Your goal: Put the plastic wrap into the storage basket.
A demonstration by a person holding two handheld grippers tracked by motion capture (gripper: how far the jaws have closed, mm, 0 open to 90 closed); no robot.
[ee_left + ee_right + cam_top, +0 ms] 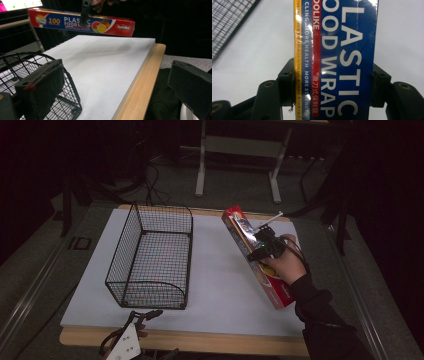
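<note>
The box of plastic food wrap (257, 257) hangs in the air above the white board (215, 270), well to the right of the wire basket (152, 257) as the high view shows it, its long side running roughly parallel to the basket's long side. The right gripper (262, 247) is clamped across the box's width near its middle, one jaw on the yellow edge and the other on the blue face; in the right gripper view the box (337, 60) sits squarely between the pads with both ends sticking out past them. In the left gripper view the same box (75, 23) floats level above the far edge of the board. The basket stands empty, open side up, toward the left of the board, with a low curved front wall at its near end. The left gripper (131, 330) rests at the table's wooden edge (200, 340), just in front of the basket's near end; its jaws stand apart, holding nothing, with the basket's rim (37, 65) beside one pad. The likely aim is to lay the box in the basket, and the risk lies in its length: held at one point on glossy film, it may pivot or slip in the grip, and if it travels tilted, an end may catch the basket's rim or shove the light wire frame sideways rather than dropping inside.
</note>
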